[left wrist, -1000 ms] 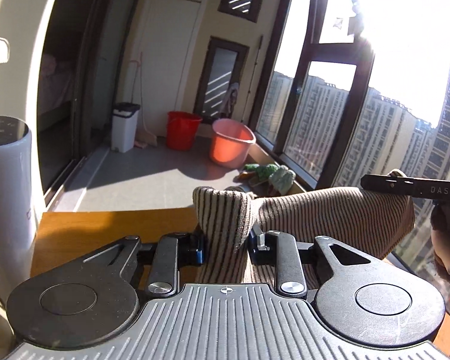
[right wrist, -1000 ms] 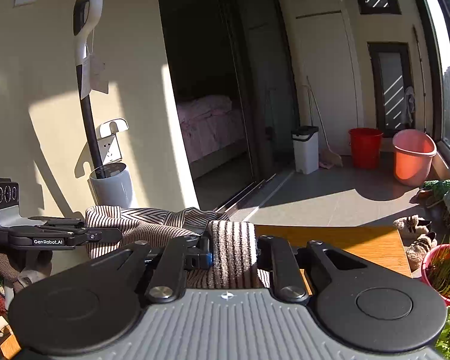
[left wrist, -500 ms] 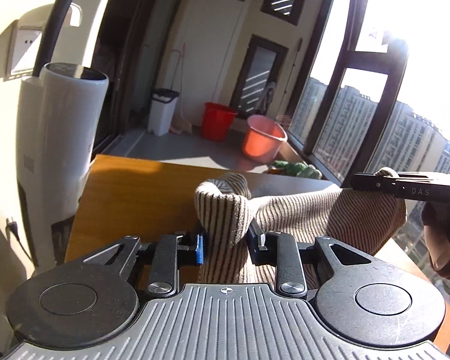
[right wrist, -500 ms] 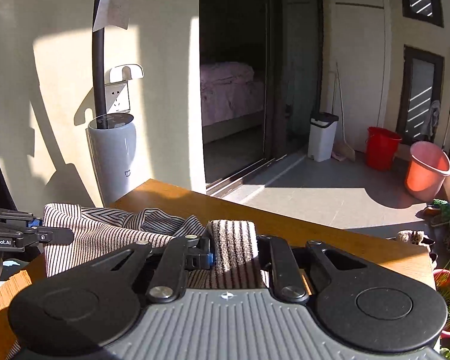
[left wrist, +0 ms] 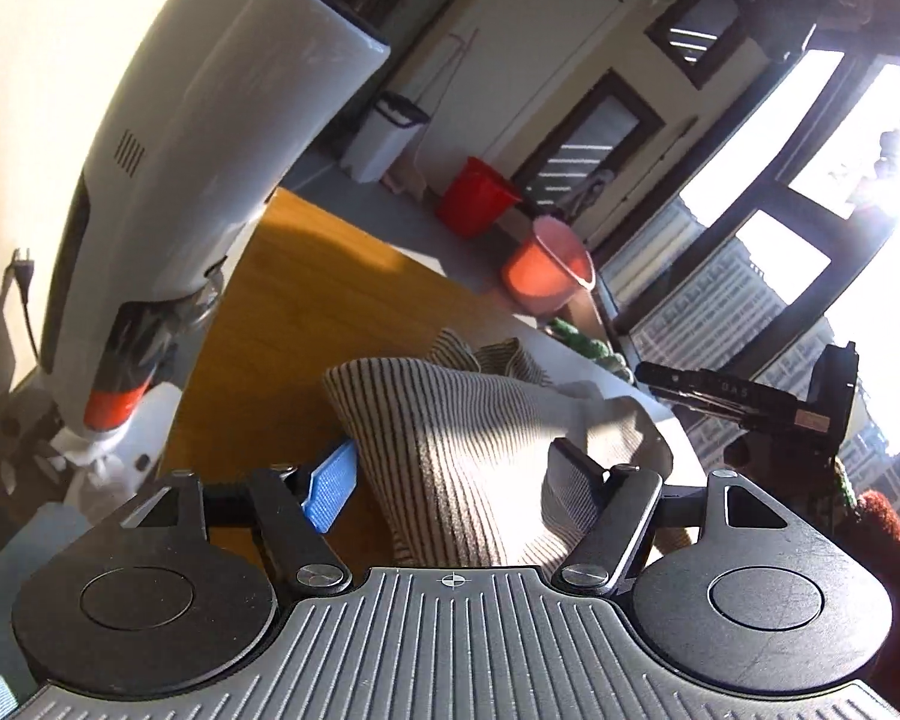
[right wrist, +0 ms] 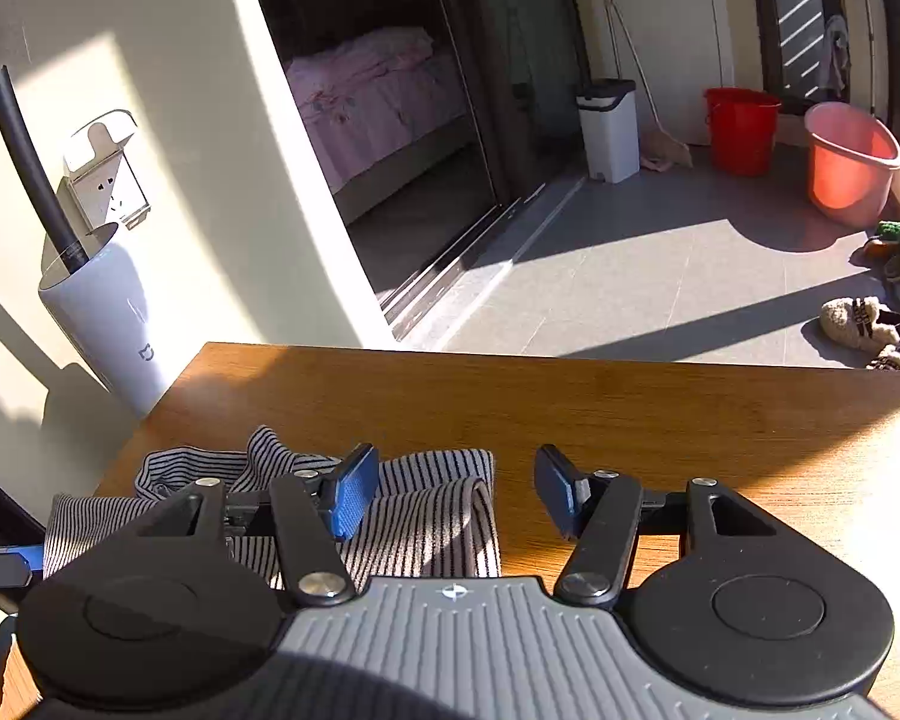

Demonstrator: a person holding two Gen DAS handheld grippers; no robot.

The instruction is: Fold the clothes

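Wooden surface (right wrist: 570,408) fills the middle of the right wrist view. Lower left on it lies a striped knit garment (right wrist: 426,516), folded. Both grippers have their jaws spread, pinching nothing: the right gripper (right wrist: 456,495) straddles the garment's edge, and the left gripper (left wrist: 453,477) straddles a raised fold.

- Bare wood of the tabletop (right wrist: 660,414) is seen ahead of and to the right of the right tongs (right wrist: 456,495), whose jaws stand apart.
- The left near part is taken up by the striped garment (right wrist: 426,516).
- The left edge is flanked closely by a white appliance (left wrist: 210,138).
- The left tongs (left wrist: 450,480) are filled by cloth, jaws spread.
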